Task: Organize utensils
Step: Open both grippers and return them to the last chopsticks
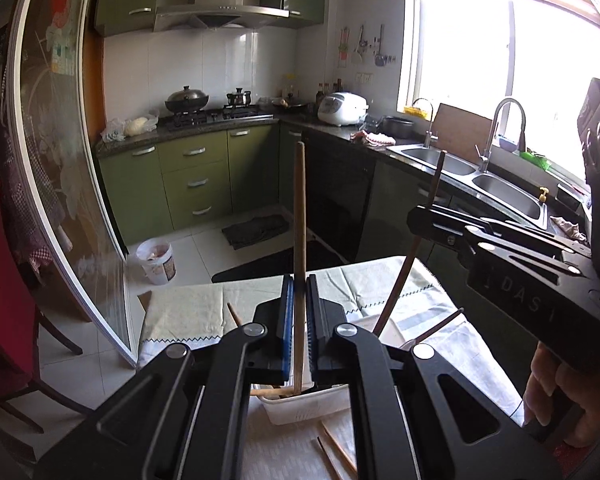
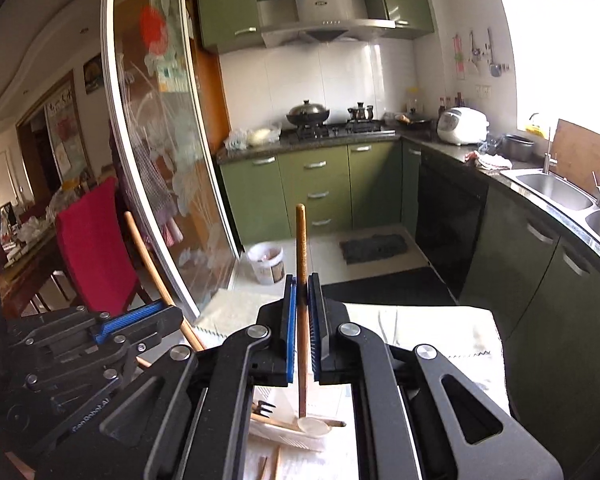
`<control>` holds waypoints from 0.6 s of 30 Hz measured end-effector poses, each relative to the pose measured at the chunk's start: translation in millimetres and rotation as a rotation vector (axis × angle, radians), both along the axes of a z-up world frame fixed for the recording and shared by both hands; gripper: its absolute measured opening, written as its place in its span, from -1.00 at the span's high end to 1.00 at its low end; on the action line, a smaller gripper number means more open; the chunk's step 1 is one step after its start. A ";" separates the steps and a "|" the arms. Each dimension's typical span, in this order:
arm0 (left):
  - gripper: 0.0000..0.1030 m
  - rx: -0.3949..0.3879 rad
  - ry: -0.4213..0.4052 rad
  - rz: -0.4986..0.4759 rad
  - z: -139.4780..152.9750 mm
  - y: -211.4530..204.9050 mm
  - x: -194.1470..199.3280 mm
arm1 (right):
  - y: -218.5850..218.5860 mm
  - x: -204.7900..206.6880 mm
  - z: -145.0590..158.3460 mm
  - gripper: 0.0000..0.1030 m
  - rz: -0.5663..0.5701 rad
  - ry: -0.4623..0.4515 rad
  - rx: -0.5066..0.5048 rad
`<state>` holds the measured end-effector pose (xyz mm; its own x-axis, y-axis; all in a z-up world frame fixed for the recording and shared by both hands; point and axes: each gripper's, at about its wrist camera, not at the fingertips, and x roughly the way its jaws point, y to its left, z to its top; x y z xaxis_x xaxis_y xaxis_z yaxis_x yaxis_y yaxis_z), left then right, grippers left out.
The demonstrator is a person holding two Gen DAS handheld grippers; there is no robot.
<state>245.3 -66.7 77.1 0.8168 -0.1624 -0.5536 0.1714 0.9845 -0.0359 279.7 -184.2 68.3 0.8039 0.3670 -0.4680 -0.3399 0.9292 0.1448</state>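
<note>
Placement step: left tool clamps a wooden utensil, right tool a spoon; next, lower both toward the white tray at 6 o'clock.

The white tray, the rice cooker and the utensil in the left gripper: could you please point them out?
white tray [image 1: 300,414]: left wrist view, on its front wall.
rice cooker [image 2: 462,125]: right wrist view, on its white body.
wooden utensil [image 1: 299,216]: left wrist view, on the handle above the left gripper [image 1: 299,292].
</note>
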 end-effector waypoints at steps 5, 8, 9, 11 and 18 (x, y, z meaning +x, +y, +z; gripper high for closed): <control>0.88 0.003 0.048 0.001 -18.2 4.2 4.3 | -0.6 4.6 -14.1 0.86 0.007 0.031 -0.008; 0.88 0.011 0.049 -0.005 -20.7 4.0 -1.5 | -2.3 4.1 -18.0 0.85 0.007 0.036 -0.011; 0.88 0.016 0.046 -0.008 -19.9 3.0 -3.1 | -3.0 3.1 -18.1 0.85 0.008 0.035 -0.011; 0.87 0.019 0.043 -0.010 -17.0 1.9 -6.7 | -3.0 2.4 -17.6 0.85 0.008 0.034 -0.011; 0.72 0.017 0.062 -0.025 -12.5 -1.5 -27.3 | -7.2 -15.2 -10.3 0.74 0.024 0.022 -0.007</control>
<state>218.0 -68.2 64.6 0.7766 -0.1727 -0.6058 0.1943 0.9805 -0.0305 264.5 -191.4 58.0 0.7844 0.3825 -0.4882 -0.3588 0.9220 0.1458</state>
